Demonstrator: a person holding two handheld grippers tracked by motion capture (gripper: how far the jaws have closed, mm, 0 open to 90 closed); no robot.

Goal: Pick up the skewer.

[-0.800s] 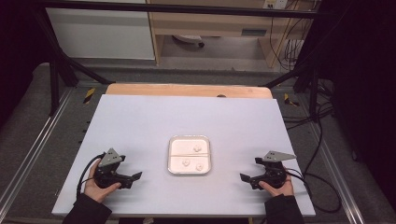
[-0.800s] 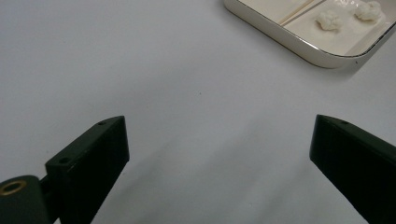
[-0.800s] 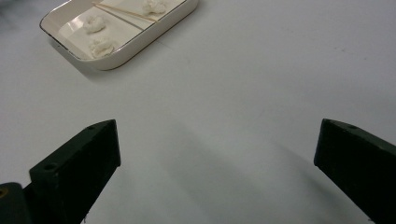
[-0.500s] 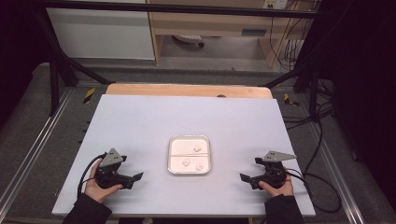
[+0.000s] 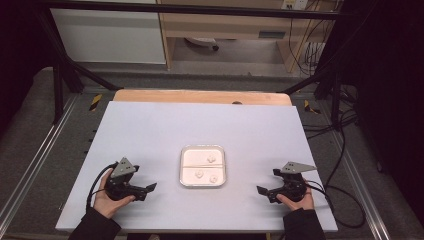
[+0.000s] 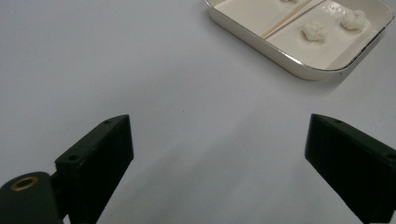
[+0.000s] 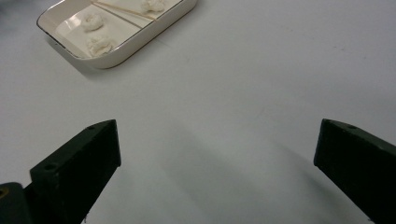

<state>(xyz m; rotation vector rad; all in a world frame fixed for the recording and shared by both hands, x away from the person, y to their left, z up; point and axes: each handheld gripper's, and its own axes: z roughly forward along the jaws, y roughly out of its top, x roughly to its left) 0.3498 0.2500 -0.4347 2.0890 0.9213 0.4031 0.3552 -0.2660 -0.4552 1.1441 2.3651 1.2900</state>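
A white two-compartment tray [image 5: 187, 181] sits at the middle of the grey table [image 5: 150, 130]. Its near compartment holds two small white lumps [image 5: 198, 174], and the far compartment holds one white lump [image 5: 211, 159]. My left gripper [image 5: 148, 189] rests on the table to the tray's left, a hand around it, jaws wide open over bare table. In the left gripper view [image 6: 219, 149] the tray [image 6: 280, 53] lies at the upper right. My right gripper [image 5: 261, 192] rests to the tray's right, open as well; its own view [image 7: 217, 154] has the tray [image 7: 135, 44] at the upper left.
A wooden strip [image 5: 200, 96] runs along the table's far edge. Black frame bars and cables [image 5: 340, 150] stand around the table, cables mostly at the right. Bare table stretches between each gripper and the tray.
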